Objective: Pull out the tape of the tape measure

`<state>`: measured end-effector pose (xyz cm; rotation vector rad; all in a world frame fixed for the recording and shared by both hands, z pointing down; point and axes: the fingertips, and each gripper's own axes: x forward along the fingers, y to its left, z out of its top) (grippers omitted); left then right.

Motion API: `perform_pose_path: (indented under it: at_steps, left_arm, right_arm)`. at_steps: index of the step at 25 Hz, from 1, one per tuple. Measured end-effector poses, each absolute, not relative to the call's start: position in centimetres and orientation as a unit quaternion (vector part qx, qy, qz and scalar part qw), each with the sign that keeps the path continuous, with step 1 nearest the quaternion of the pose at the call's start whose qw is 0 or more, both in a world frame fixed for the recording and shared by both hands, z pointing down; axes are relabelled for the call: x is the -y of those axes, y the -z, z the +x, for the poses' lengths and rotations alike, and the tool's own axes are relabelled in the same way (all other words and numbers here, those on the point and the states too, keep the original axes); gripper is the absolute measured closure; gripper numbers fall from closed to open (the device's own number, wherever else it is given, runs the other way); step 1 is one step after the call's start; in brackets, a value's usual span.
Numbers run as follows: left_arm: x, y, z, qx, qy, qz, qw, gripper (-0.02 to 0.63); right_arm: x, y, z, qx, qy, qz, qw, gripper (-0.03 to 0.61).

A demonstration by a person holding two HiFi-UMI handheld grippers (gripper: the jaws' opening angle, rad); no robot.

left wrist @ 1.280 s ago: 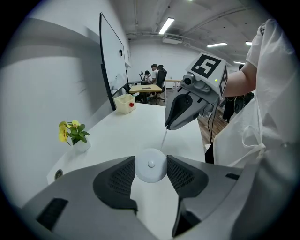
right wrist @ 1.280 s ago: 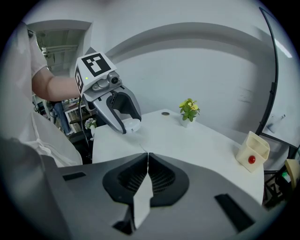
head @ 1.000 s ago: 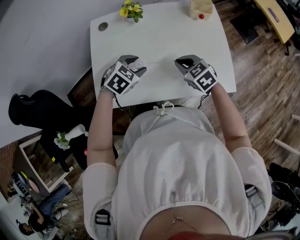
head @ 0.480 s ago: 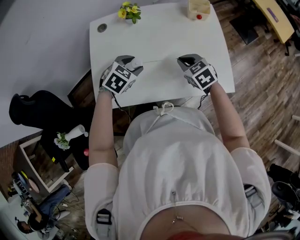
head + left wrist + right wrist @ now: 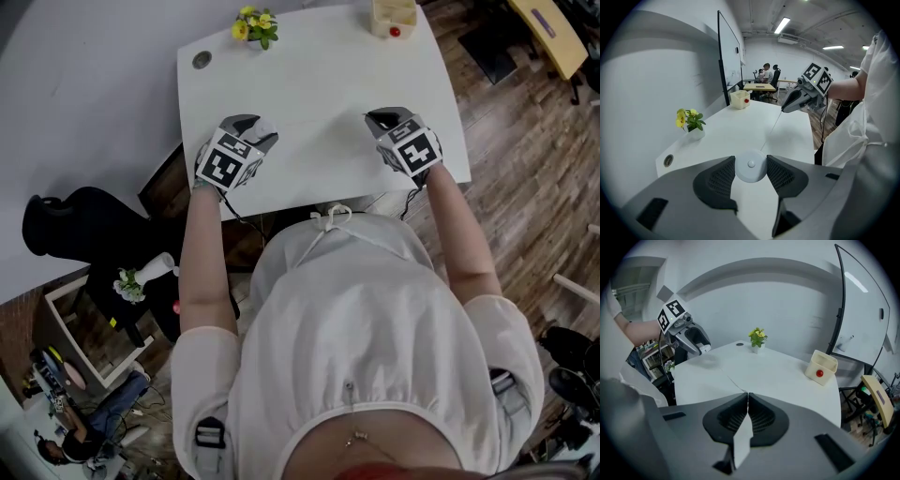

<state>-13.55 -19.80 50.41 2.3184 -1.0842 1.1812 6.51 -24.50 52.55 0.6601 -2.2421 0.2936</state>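
Observation:
A round white tape measure case (image 5: 750,165) sits between the pads of my left gripper (image 5: 750,161), which is shut on it. From the case a thin white tape (image 5: 772,132) runs across the white table (image 5: 319,66) to my right gripper (image 5: 785,108). In the right gripper view the right gripper (image 5: 747,397) is shut on the tape's end, and a white tab (image 5: 742,442) hangs below the jaws. The tape (image 5: 732,380) leads off toward the left gripper (image 5: 704,348). In the head view the left gripper (image 5: 261,128) and right gripper (image 5: 377,119) are well apart over the table's near half.
A small pot of yellow flowers (image 5: 255,25) stands at the table's far edge, with a round cable hole (image 5: 202,60) to its left. A cream box with a red ball (image 5: 394,14) sits at the far right corner. A whiteboard (image 5: 860,301) stands beyond the table.
The two grippers have drawn apart: the right one went to the right, the left one slightly left. More tape is out between them.

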Motion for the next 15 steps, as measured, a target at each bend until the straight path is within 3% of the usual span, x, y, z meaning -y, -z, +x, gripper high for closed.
perform_pose_path:
  at_steps: [15]
  left_arm:
    - [20.1, -52.3, -15.7, 0.39, -0.43, 0.795, 0.178, 0.387]
  right_arm:
    - [26.8, -55.3, 10.6, 0.843, -0.136, 0.311, 0.416, 0.566]
